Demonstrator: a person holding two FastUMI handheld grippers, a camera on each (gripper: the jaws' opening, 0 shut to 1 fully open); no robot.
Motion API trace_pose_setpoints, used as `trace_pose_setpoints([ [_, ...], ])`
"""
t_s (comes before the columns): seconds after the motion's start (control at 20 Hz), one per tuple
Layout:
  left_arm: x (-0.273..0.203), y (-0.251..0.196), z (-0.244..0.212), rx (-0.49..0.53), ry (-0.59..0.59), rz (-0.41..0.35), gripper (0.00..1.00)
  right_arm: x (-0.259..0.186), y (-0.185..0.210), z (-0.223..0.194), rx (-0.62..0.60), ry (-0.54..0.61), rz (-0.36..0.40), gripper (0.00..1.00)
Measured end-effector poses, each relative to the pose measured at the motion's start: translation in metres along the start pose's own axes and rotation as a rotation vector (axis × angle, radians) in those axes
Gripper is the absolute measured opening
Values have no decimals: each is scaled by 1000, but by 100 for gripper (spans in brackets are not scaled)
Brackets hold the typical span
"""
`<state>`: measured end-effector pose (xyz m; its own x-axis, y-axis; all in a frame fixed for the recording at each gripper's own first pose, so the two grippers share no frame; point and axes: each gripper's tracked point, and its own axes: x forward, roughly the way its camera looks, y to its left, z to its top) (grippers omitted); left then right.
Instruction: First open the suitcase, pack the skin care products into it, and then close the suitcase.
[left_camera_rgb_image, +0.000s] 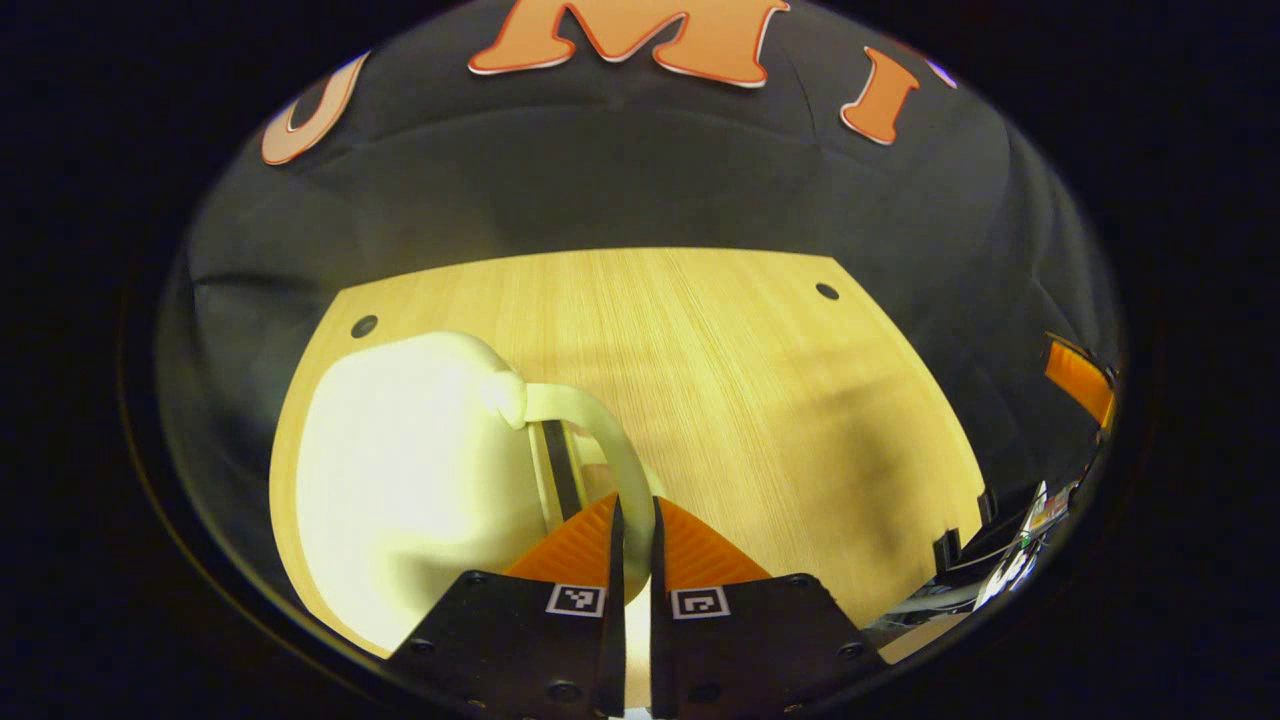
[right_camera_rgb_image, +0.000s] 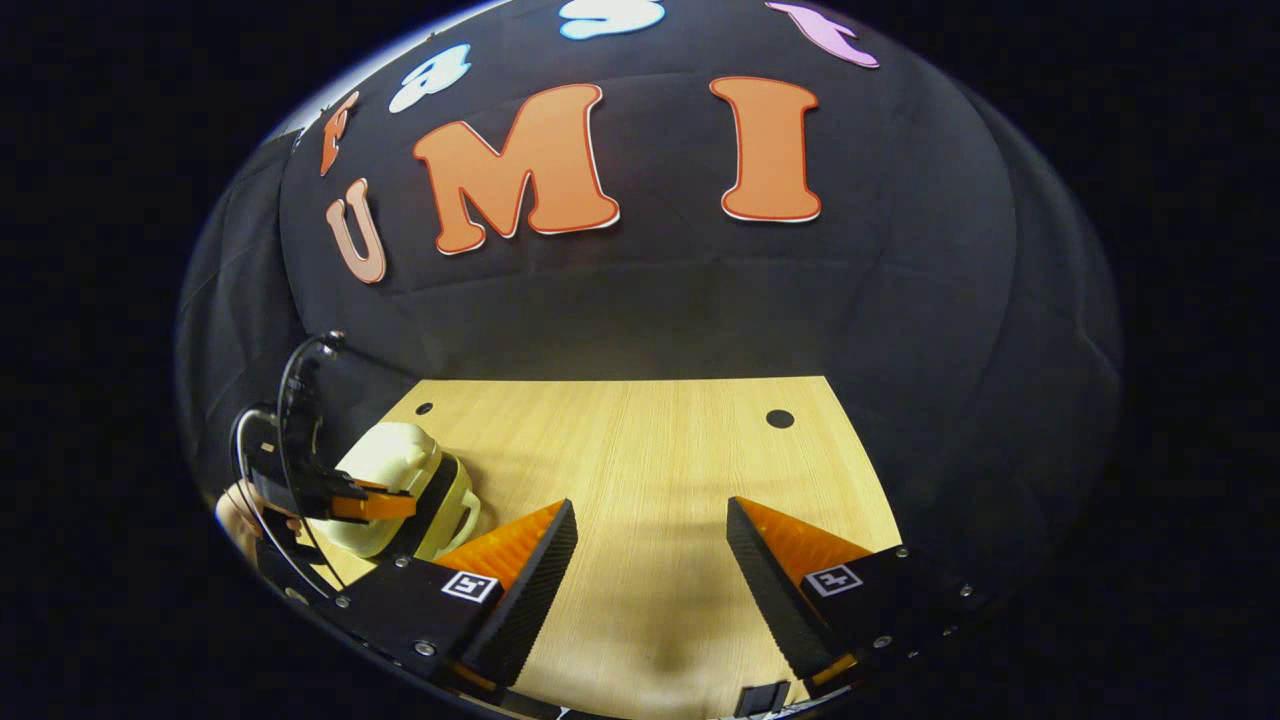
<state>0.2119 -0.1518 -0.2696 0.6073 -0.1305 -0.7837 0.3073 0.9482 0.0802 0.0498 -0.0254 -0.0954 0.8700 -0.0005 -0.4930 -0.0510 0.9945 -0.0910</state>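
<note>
Standing closed at about 8 o'clock on the wooden surface (left_camera_rgb_image: 760, 380) in the left gripper view, the cream suitcase (left_camera_rgb_image: 410, 470) has its curved handle (left_camera_rgb_image: 600, 430) reaching toward 5 o'clock. The left gripper (left_camera_rgb_image: 632, 530) has its fingers pressed together on this handle, and only a thin part of it is caught. I judge that the smooth handle can slip out if the pull is oblique, or that the light case can slide or tip instead of opening. In the right gripper view the suitcase (right_camera_rgb_image: 395, 480) sits at 9 o'clock, and the right gripper (right_camera_rgb_image: 650, 560) hangs with fingers wide apart, well apart from the case, so nothing steadies the body. No skin care products are visible to me.
</note>
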Motion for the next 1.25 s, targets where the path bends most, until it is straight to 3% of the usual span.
trace_pose_setpoints([
  [0.45,23,-12,-21,80,20,52,10,-2,-2,-15,2,29,13,96],
  [0.6,15,-15,-29,-1,-10,50,30,-3,4,-15,-3,22,31,96],
  [0.75,-8,-28,-17,-33,-85,51,92,-5,15,-15,0,13,42,96],
  [0.95,-40,-33,23,-105,-263,49,99,-6,33,-11,-10,-13,47,96],
  [1.25,-111,-16,73,-185,-481,52,98,-15,57,3,-49,-87,33,96],
])
